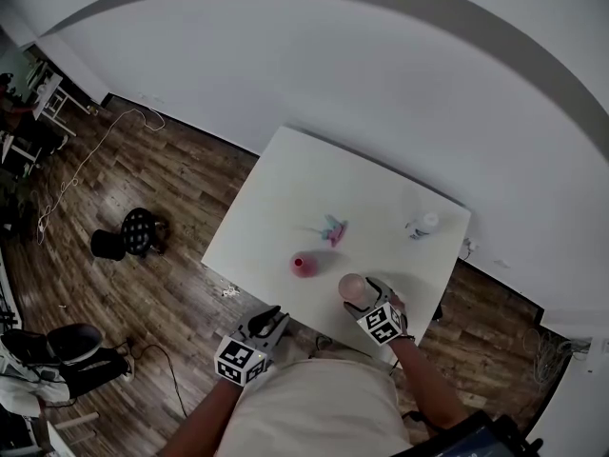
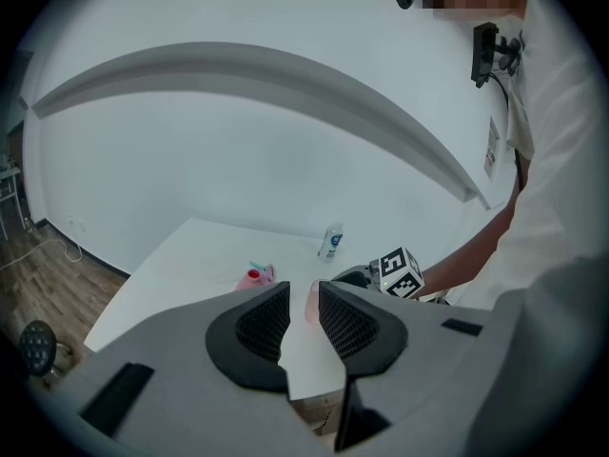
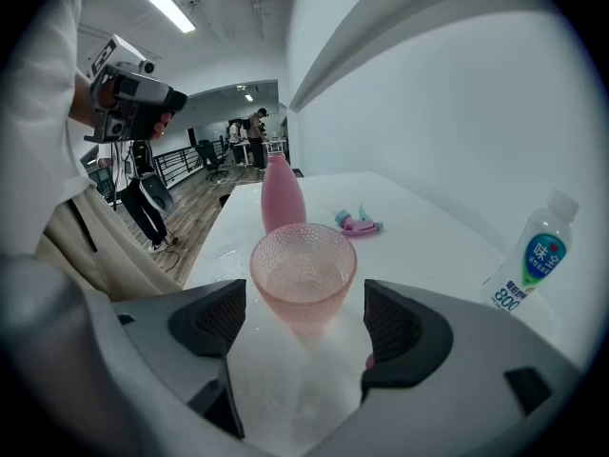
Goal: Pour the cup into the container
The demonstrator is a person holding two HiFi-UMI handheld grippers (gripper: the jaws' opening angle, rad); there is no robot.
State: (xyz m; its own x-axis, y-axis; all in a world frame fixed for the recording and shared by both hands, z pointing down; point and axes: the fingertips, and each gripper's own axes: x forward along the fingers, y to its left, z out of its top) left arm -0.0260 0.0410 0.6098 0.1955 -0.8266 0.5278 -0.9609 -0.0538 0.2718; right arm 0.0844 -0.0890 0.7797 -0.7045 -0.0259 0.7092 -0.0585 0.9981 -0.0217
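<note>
The cup, a pink dimpled glass, is seen standing upright on the white bench close to its near edge. The right tongs are held wide open around the cup, one jaw on each side, and a gap is left between each jaw and the glass, so nothing is gripped. Whether anything is held in the cup cannot be told. The container, a pink bottle, is set upright just beyond the cup in the right gripper view and just to the left of the cup in the head view, apart from it. Farther beyond the cup a small pink and teal object is laid flat. To the right of the cup, well apart, a small clear bottle with a white cap and blue label is stood. The left tongs are held off the bench edge to the left of the cup, all but closed, with only a narrow slit between the jaws and nothing held
</note>
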